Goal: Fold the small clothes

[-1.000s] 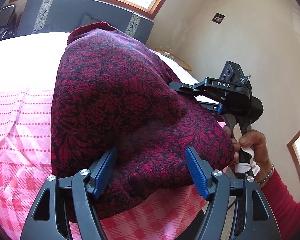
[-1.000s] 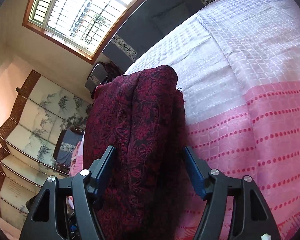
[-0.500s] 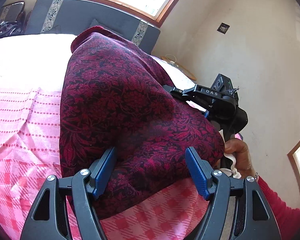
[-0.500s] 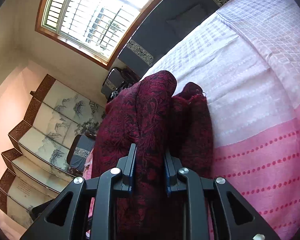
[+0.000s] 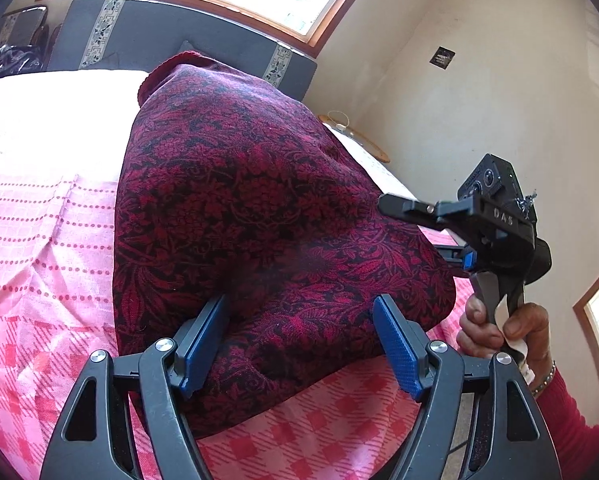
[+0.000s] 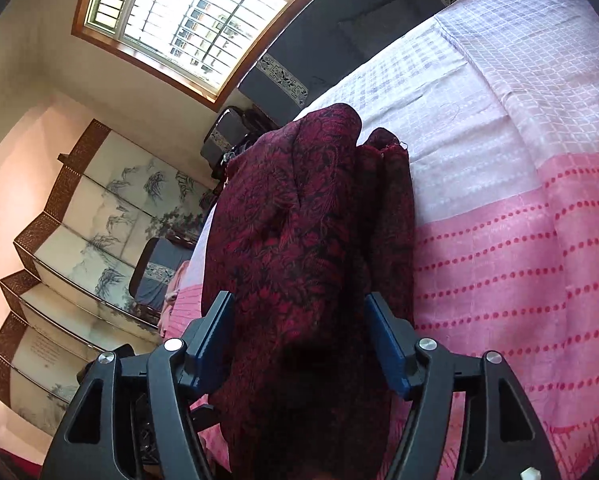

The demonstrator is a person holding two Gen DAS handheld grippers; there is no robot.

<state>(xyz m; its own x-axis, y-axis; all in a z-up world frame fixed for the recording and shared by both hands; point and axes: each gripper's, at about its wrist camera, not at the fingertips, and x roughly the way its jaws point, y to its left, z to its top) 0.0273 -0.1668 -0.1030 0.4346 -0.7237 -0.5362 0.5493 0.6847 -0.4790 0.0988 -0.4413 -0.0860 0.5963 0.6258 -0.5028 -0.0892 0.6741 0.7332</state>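
A dark red floral knit garment (image 5: 259,200) lies in a raised, bunched fold on the pink bedspread (image 5: 39,264). My left gripper (image 5: 299,340) stands wide over its near edge. Its jaws are opening a little, with cloth loose between the blue pads (image 5: 397,344). My right gripper (image 5: 411,228) reaches in at the garment's right side, held by a hand (image 5: 499,320). In the right wrist view the garment (image 6: 299,220) fills the gap of the right gripper (image 6: 299,340), whose jaws are opening off the cloth. A second fold (image 6: 391,200) lies beside it.
The bedspread (image 6: 519,260) turns from pink dots to pale checks toward a dark grey headboard (image 5: 159,40) under a window. A painted folding screen (image 6: 79,220) and dark chairs (image 6: 159,276) stand past the bed's far side. A round wooden object (image 5: 359,140) sits by the wall.
The right gripper pinched the garment half a second ago and has since spread its jaws wide. It has also shifted to the right in the left wrist view. The left gripper has hardly moved.
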